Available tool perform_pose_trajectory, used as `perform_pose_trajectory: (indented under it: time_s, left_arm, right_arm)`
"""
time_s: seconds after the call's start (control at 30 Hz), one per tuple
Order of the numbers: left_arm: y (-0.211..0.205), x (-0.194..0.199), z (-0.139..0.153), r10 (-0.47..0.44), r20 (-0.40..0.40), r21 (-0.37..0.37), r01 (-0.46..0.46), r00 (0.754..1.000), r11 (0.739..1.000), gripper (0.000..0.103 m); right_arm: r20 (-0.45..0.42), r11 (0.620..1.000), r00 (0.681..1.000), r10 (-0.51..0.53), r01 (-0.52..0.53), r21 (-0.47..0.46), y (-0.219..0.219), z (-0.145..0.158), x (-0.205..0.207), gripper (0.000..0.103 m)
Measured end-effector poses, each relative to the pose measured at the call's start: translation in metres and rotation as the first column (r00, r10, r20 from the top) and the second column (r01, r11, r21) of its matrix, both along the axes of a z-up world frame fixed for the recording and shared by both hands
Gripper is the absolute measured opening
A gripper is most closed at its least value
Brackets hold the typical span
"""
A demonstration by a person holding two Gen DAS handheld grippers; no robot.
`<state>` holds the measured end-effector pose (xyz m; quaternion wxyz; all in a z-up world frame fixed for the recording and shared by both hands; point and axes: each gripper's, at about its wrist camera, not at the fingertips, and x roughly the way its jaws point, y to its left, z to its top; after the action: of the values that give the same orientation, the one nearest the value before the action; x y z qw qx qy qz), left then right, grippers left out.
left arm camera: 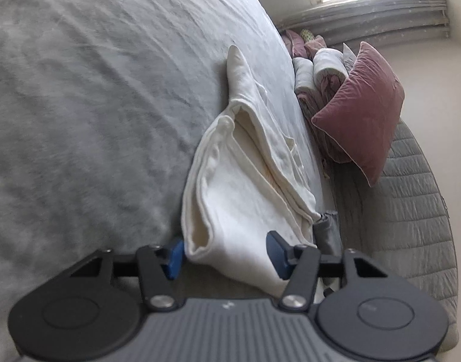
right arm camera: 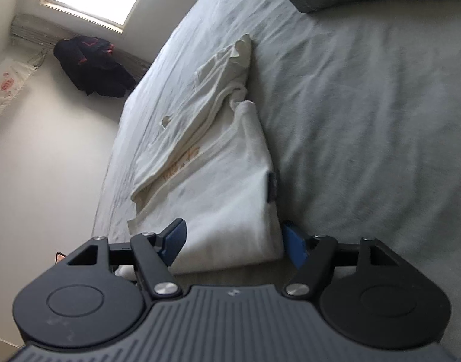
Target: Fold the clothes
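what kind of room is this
Most likely a bedroom: a wide bed under a grey sheet, a pink pillow beside rolled bedding, and a cream garment laid out for folding.

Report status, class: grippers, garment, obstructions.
Left gripper open, straddling the cream garment. Right gripper open, straddling its near edge. Garment partly folded on the bed. Nothing blocking.

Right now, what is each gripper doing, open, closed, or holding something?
Left gripper: open, jaws wide around the near edge of the cream shirt, not clamped.
Right gripper: open, jaws straddling the shirt's near edge, not clamped.
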<state>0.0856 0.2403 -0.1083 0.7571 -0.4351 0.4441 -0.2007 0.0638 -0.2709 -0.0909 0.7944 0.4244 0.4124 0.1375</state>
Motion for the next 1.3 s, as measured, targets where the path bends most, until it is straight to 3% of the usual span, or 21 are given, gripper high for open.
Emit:
perform_pose_trajectory:
  time_s: [0.13, 0.3, 0.33, 0.57, 0.73, 1.0, 1.3]
  left_arm:
    - [-0.003, 0.006, -0.005, 0.041, -0.012, 0.005, -0.041, 0.999, 0.999, 0.032]
    - [-0.011, 0.010, -0.007, 0.070, -0.010, 0.034, -0.069, 0.998, 0.997, 0.014]
    - [-0.012, 0.010, -0.007, 0.073, -0.007, 0.040, -0.072, 0.997, 0.997, 0.011]
    - [-0.013, 0.004, 0.003, 0.080, 0.015, 0.069, -0.081, 0.997, 0.994, 0.009]
    - [-0.006, -0.007, 0.011, 0.070, 0.023, 0.049, -0.071, 0.997, 0.996, 0.008]
    - [-0.004, -0.042, 0.025, -0.010, -0.023, 0.086, 0.011, 1.000, 0.996, 0.008]
    - [0.006, -0.091, 0.011, -0.108, -0.139, 0.078, 0.120, 0.984, 0.990, 0.009]
  right_arm:
    - [0.016, 1.000, 1.000, -0.023, 0.023, 0.011, 0.003, -0.004, 0.010, 0.063]
    - [0.004, 0.996, 0.996, -0.086, 0.086, 0.019, 0.006, -0.015, 0.017, 0.018]
    - [-0.006, 0.995, 0.996, -0.092, 0.092, 0.022, 0.006, -0.016, 0.018, 0.013]
    - [-0.012, 0.991, 0.993, -0.120, 0.121, 0.062, 0.002, -0.010, 0.015, 0.010]
    - [-0.006, 0.985, 0.990, -0.138, 0.137, 0.108, -0.003, -0.004, 0.005, 0.010]
    - [-0.011, 0.982, 0.992, -0.124, 0.124, 0.142, -0.003, 0.005, -0.025, 0.010]
    - [-0.083, 0.989, 0.994, -0.076, 0.086, 0.122, -0.007, -0.001, -0.078, 0.010]
